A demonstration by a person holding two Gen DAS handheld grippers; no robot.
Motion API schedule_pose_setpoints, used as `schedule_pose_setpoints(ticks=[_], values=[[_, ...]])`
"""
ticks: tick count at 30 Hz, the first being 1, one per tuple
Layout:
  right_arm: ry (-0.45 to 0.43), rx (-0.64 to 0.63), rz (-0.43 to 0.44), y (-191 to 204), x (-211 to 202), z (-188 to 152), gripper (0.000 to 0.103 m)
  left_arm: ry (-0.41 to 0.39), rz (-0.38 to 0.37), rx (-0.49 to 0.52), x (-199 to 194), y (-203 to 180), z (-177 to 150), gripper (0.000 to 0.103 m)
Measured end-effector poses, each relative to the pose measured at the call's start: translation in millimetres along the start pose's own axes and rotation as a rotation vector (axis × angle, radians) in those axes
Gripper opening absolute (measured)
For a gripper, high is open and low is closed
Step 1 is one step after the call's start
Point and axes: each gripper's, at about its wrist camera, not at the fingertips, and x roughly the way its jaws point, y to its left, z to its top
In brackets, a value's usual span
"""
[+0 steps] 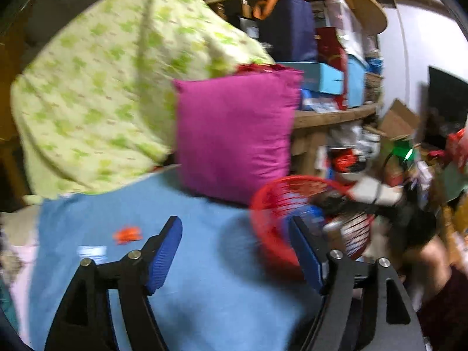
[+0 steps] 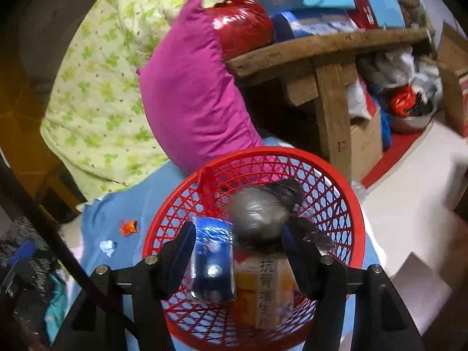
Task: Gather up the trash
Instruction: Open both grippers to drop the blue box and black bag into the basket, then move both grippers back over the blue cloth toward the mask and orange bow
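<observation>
Right wrist: red lattice basket (image 2: 345, 193) w/ blue wrapper (image 2: 212, 260); right tongs (image 2: 237, 251) apart; left tongs (image 1: 234, 251) apart.

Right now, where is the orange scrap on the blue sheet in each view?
Left wrist: orange scrap lies lower left, left of the left hand-held gripper.
Right wrist: orange scrap lies left of the red basket.
Shared landmark: magenta pillow.

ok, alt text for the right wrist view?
The right gripper hangs open over a red mesh basket holding a blue wrapper, a yellow carton and a black bag; a magenta pillow lies behind.
</observation>
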Motion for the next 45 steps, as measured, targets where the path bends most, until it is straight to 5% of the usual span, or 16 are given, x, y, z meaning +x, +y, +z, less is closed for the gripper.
schedule_pose_setpoints(ticks=[10, 19, 27, 36, 45], values=[[-0.134, -0.136, -0.116, 120, -75, 14, 0.065, -0.082, 0.303, -0.081, -71, 128, -96, 0.093], [-0.186, -0.231, 0.009, 268, -100, -2, 0.069, 0.075, 0.473, -0.446, -56, 262, -160, 0.093], [-0.073, -0.367, 0.129, 358, -82, -50, 0.069, 0.071, 0.625, -0.535, -71, 295, -180, 0.093], [-0.054, -0.483, 0.197, 367, -86, -72, 0.069, 0.116, 0.683, -0.485, -54, 295, -180, 0.093], [0.114, -0.387, 0.221, 308, -2, -52, 0.069, 0.215, 0.684, -0.426, -13, 286, -184, 0.093]])
